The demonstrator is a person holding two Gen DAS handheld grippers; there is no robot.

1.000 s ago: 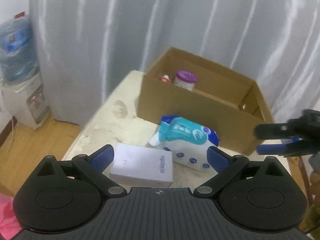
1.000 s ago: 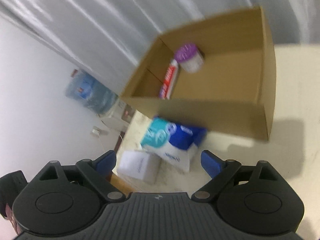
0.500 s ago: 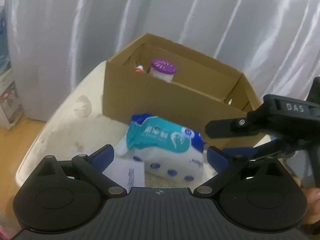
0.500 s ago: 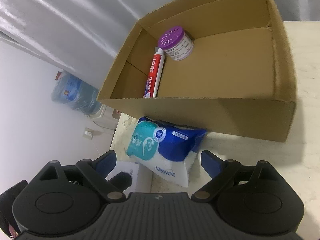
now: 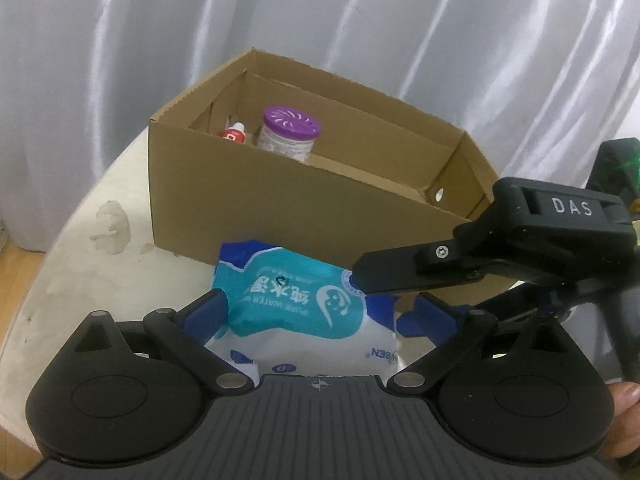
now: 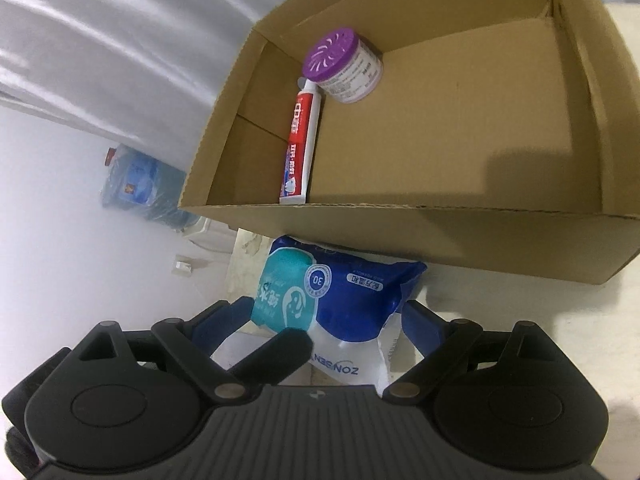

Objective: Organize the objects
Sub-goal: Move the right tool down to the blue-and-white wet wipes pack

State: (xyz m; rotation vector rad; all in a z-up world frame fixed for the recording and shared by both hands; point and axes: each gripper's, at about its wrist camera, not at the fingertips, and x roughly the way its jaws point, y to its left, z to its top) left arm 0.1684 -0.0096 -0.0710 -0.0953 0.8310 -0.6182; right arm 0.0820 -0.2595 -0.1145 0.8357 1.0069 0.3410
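A teal, blue and white wet-wipes pack lies on the cream table just in front of an open cardboard box. My left gripper is open, its blue fingertips standing either side of the pack. My right gripper is also open and straddles the same pack from the other side. One of its black fingers reaches over the pack's right end. Inside the box lie a purple-lidded jar and a red and white toothpaste tube.
A small white box peeks out beside the pack, mostly hidden by the left gripper's finger. White curtains hang behind the table. A blue water bottle stands on the floor at the left. The table edge curves away left.
Both grippers have come forward and down onto the wipes pack, which now sits between their fingers. The white box has slid out of the left wrist view.
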